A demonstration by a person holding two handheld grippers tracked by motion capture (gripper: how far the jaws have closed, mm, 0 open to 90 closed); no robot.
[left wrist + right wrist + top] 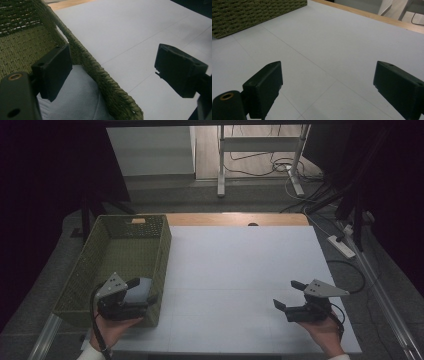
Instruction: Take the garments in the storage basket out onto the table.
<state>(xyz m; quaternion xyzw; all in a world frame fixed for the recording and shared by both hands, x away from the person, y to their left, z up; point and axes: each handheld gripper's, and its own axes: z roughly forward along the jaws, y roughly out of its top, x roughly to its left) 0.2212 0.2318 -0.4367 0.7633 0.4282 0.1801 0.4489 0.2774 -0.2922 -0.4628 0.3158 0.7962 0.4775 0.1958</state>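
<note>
left gripper point(142, 292) fingers wide, straddling green woven basket point(117, 265) wall | grey cloth point(75, 100) inside: soft, light, pinch a fold | right gripper point(287, 295) fingers wide, empty

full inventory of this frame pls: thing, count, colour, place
basket: 1, olive green woven, left side of the table
cloth: 1, light grey, inside the basket at its near right corner, against the wall
table: 1, white top with a wooden far edge, centre
stand: 1, white metal frame, on the floor beyond the table
cables: several, dark and white, on the floor by the stand
power strip: 1, white, on the floor right of the table
left gripper: 1, black, jaws open astride the basket's right wall, one jaw over the cloth
right gripper: 1, black, jaws open and empty above the table's near right
hands: 2, near edge, each holding a gripper
</note>
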